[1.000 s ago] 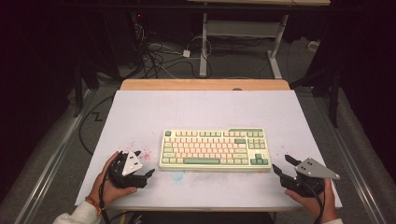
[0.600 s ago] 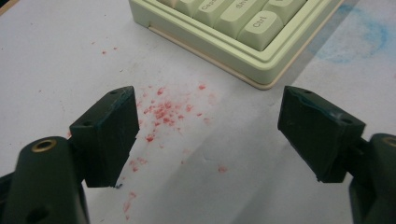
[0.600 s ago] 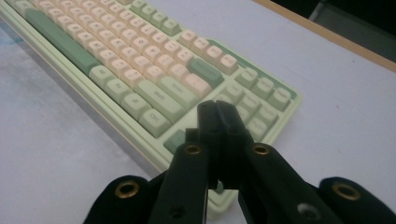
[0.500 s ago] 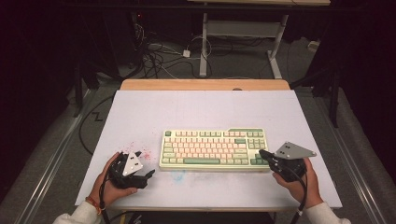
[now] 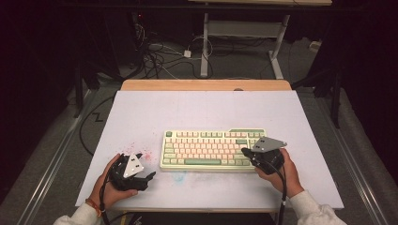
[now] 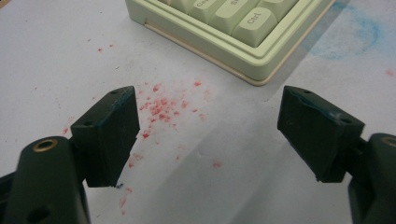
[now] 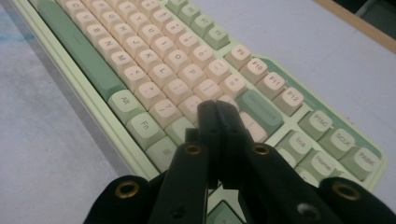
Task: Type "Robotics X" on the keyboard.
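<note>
Keyboard (image 5: 213, 150) lies on the desk (image 5: 187, 112), its right end beneath the right gripper (image 7: 217, 109), whose fingers are clenched, seemingly to press a key. Left gripper (image 6: 208, 126) rests idle, fingers released, the Ctrl corner just ahead; its view reveals red specks (image 6: 161, 107) between them.

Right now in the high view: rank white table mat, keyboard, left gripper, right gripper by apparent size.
1. white table mat, largest by far.
2. keyboard.
3. left gripper and right gripper: they look about alike, so no ranking between them; hands cover part of each.
</note>
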A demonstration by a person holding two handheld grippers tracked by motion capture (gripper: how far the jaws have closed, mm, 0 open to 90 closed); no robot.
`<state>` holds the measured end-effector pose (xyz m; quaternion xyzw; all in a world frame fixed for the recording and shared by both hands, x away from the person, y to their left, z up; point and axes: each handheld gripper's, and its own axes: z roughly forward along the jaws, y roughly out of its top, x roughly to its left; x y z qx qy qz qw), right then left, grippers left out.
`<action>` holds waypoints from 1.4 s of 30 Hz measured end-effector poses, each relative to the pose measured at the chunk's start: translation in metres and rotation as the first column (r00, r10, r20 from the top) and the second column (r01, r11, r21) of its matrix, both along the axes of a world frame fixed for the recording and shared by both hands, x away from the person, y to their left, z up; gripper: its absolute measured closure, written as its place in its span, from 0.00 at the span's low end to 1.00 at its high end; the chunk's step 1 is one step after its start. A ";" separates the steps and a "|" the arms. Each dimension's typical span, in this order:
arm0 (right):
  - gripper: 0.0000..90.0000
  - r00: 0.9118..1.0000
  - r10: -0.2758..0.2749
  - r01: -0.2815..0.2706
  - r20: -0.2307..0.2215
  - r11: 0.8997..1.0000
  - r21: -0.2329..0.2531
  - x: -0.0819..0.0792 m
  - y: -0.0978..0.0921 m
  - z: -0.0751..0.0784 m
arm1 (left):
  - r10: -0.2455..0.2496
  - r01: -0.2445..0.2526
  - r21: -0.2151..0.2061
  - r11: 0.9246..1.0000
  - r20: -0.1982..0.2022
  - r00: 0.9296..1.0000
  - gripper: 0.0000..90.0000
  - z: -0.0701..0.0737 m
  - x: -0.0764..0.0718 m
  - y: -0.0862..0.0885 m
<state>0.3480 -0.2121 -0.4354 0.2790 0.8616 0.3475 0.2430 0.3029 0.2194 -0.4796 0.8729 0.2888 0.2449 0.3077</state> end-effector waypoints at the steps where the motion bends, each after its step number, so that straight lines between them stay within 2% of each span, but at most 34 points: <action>1: 1.00 1.000 0.002 -0.002 -0.004 1.000 -0.007 0.001 0.002 -0.002 | 0.000 0.000 0.002 1.000 -0.001 1.000 0.22 0.000 0.000 0.000; 7: 1.00 0.999 0.003 -0.005 -0.033 0.999 -0.037 0.006 0.005 -0.012 | 0.002 -0.002 0.006 1.000 0.001 1.000 0.22 0.000 0.000 0.001; 14: 1.00 0.998 -0.001 -0.001 -0.058 0.999 -0.046 0.009 0.004 -0.020 | 0.008 -0.008 0.004 1.000 0.002 1.000 0.24 0.000 0.000 0.001; 16: 1.00 0.998 -0.002 0.000 -0.060 0.999 -0.037 0.009 0.003 -0.021 | 0.000 0.000 -0.014 1.000 -0.012 1.000 0.31 0.001 0.000 0.002; 18: 1.00 0.998 -0.003 0.001 -0.061 0.999 -0.035 0.009 0.002 -0.021 | -0.003 0.003 -0.011 1.000 -0.005 1.000 0.38 0.003 0.000 0.003; 22: 1.00 0.999 -0.005 0.003 -0.054 1.000 -0.030 0.008 0.002 -0.022 | -0.014 0.014 -0.043 0.999 -0.016 1.000 0.57 0.008 -0.001 0.005; 23: 1.00 0.998 -0.007 0.006 -0.054 1.000 -0.026 0.008 0.002 -0.022 | -0.012 0.012 -0.046 0.999 -0.019 1.000 0.65 0.009 -0.001 0.005; 25: 1.00 0.999 -0.011 0.009 -0.050 1.000 -0.023 0.007 0.002 -0.023 | -0.016 0.013 -0.067 0.998 -0.039 0.999 0.76 0.011 -0.001 0.006; 28: 1.00 0.999 -0.012 0.011 -0.045 1.000 -0.022 0.006 0.002 -0.023 | -0.028 0.025 -0.052 0.998 -0.049 0.998 0.89 0.013 -0.001 0.005; 32: 1.00 0.999 -0.012 0.011 -0.045 1.000 -0.019 0.006 0.001 -0.023 | -0.038 0.035 -0.038 0.999 -0.060 0.998 0.97 0.016 0.000 0.003; 42: 1.00 0.999 -0.014 0.013 -0.037 1.000 -0.025 0.005 0.002 -0.024 | -0.034 0.030 -0.057 0.998 -0.070 0.997 0.98 0.025 0.011 -0.005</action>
